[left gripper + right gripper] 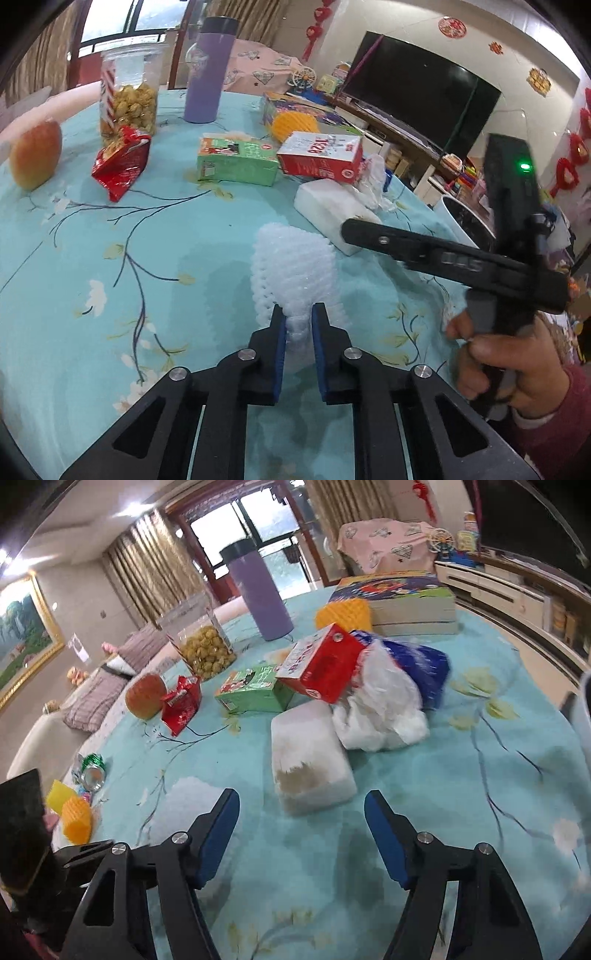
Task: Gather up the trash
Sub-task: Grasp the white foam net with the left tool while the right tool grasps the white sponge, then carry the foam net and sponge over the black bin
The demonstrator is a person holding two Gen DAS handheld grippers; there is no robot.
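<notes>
My left gripper [298, 314] is shut on a white foam fruit net [291, 269], held just above the teal tablecloth [110, 258]. The net also shows in the right wrist view [188, 805], beside my left finger. My right gripper [301, 805] is open and empty, just short of a white foam block [306, 746]; it appears in the left wrist view [424, 251] at the right. Other trash lies on the table: a red snack wrapper [120, 162], a green carton [236, 160], a red carton [319, 157], crumpled white plastic [380, 705], a blue bag [424, 664] and a crushed can [90, 771].
An apple [35, 155], a snack jar [129, 88], a purple flask [208, 70], a stack of books [406, 602] and orange foam nets [343, 614] stand further back. Yellow and orange nets [74, 812] lie at the table's left edge. A white bin [465, 221] stands beyond the right edge.
</notes>
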